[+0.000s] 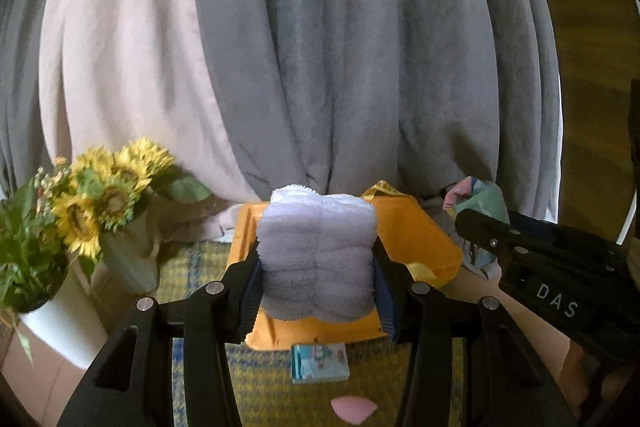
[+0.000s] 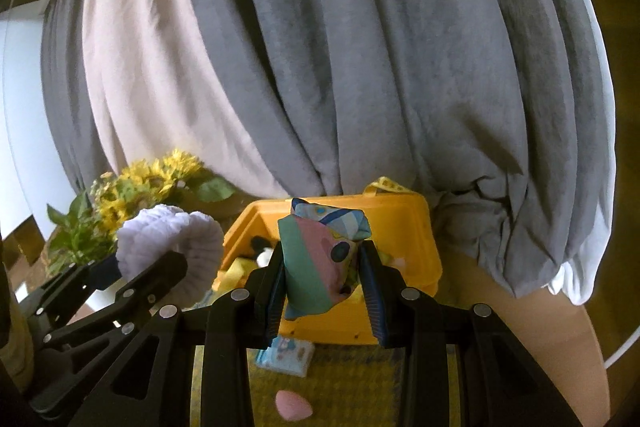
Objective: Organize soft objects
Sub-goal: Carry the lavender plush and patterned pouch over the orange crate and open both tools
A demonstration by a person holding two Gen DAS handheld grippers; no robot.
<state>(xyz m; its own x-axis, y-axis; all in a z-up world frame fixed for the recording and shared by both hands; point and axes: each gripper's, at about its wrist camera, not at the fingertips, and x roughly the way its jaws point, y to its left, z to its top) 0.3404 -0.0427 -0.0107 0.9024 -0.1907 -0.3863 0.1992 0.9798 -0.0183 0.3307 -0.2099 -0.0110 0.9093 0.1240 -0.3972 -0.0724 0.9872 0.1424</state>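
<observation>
Two tools are loaded, as I see it from my station. My left tool (image 1: 316, 267) is clamped on a folded, fluffy pale lilac-white towel (image 1: 318, 259), its blue-padded fingers (image 1: 250, 291) pressing both sides of the bundle, which stands upright between them. My right tool (image 2: 324, 279) is gripping a crumpled patchwork cloth of pink, green and blue panels (image 2: 320, 259), pinched between its own ribbed blue fingers (image 2: 374, 291).

Both bundles hang above an open, rectangular yellow plastic box (image 1: 416, 239), which sits straight ahead of each tool. In the right wrist view I can make out soft items already inside the box, one black and white, the others yellowish; I cannot tell what they are. A yellow strap loops up at the box's far rim.

Just in front of the box, on a yellow-and-blue checked woven mat (image 1: 272, 387), lies a small flat packet printed with cartoon figures (image 1: 320, 363). Nearer to me on the same mat rests a small pink rounded pad (image 1: 354, 409).

The mat covers part of a tan bench (image 2: 520, 327). To the left stand artificial sunflowers with green leaves (image 1: 104, 195) in pale vases. Behind everything hang grey and cream pleated curtains (image 1: 320, 47).
</observation>
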